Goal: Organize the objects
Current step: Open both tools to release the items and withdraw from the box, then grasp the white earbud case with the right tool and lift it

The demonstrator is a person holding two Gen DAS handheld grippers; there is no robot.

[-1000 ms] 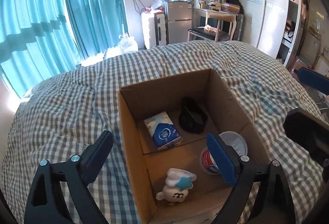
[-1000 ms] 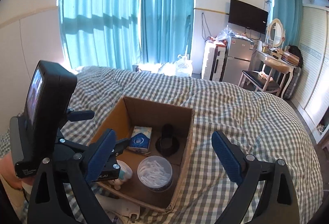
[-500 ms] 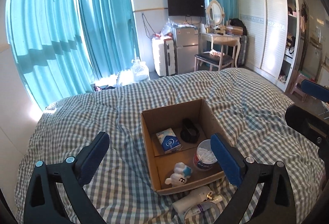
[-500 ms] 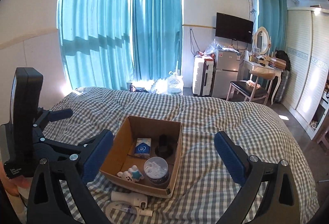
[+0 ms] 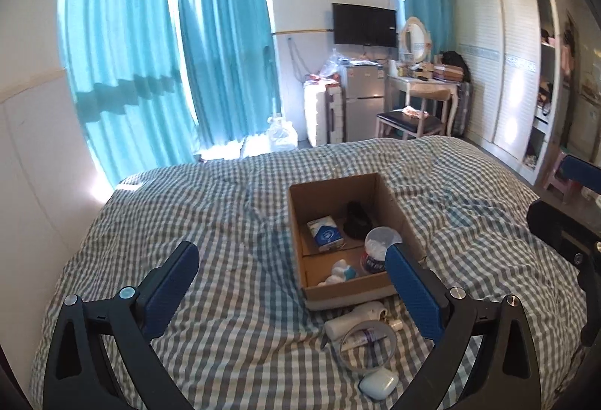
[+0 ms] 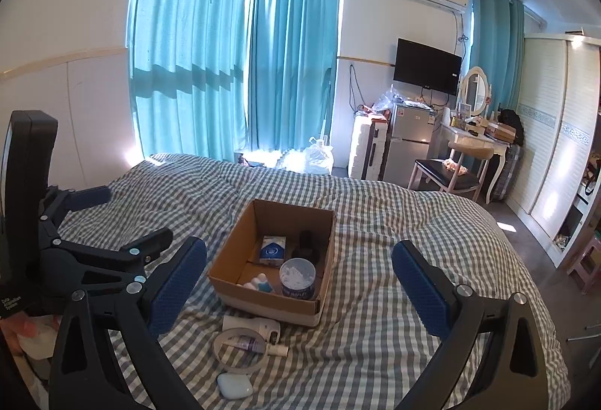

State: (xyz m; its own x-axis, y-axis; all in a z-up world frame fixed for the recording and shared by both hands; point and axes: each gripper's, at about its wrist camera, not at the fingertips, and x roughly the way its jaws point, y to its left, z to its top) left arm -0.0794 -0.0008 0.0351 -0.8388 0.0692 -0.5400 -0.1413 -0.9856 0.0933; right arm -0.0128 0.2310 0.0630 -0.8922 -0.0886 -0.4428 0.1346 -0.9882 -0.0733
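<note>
An open cardboard box [image 5: 338, 293] [image 6: 270, 308] sits on the checked bed. Inside it lie a blue tissue pack [image 5: 325, 233], a black item [image 5: 357, 218], a round cotton-swab tub [image 5: 377, 250] and a white toy with a blue star [image 5: 340, 273]. In front of the box lie a white bottle [image 5: 353, 319], a small tube [image 5: 364, 336] inside a clear ring [image 6: 218, 353], and a white earbud case [image 5: 377, 383]. My left gripper [image 5: 291, 256] and right gripper [image 6: 299, 247] hover back from the box, both open with nothing between their fingers.
The grey-checked bedspread [image 5: 210, 222] spreads wide to the left of the box and beyond it. Teal curtains [image 5: 142, 64], a fridge [image 5: 362, 102], a dressing table with chair [image 5: 413, 109] and a wardrobe [image 5: 499, 64] stand past the bed's far end.
Both grippers have drawn back and up from the box, which now looks smaller. The bottle, tube, ring and case in front of it have come into view.
</note>
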